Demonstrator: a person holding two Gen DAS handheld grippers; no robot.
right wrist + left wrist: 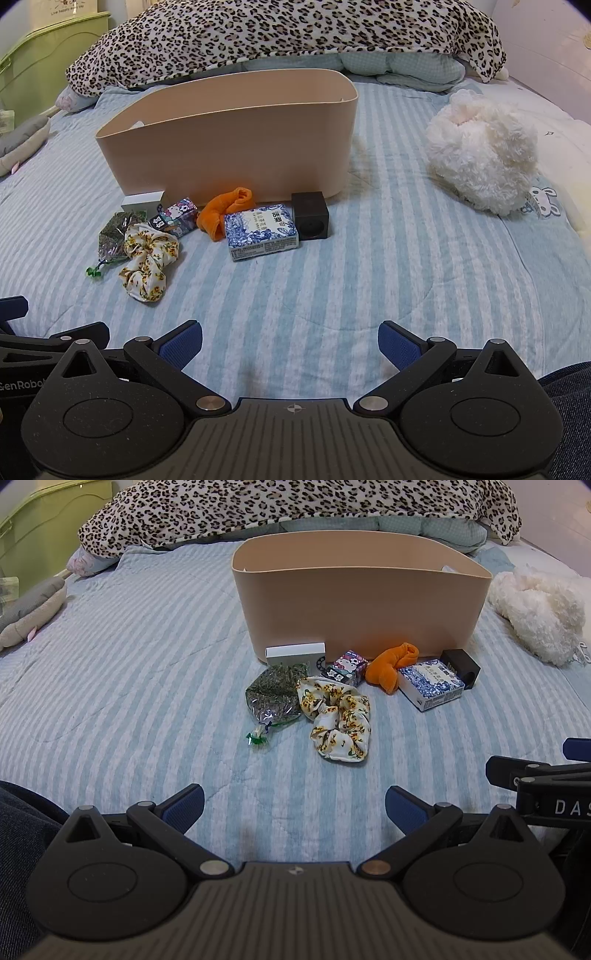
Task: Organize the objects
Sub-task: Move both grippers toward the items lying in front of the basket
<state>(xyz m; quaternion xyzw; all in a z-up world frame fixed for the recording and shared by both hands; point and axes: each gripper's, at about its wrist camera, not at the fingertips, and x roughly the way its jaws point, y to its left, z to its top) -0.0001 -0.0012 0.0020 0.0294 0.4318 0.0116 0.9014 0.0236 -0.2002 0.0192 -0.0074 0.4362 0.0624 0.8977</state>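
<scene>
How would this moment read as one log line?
grippers: left, right open, empty | items: beside bin, on bed

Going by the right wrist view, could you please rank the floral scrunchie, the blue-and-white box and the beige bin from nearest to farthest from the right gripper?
1. Floral scrunchie, ahead to the left.
2. Blue-and-white box, farther back, near centre.
3. Beige bin, behind both.

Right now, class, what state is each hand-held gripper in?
Left hand-held gripper: open, holding nothing.
Right hand-held gripper: open, holding nothing.
</scene>
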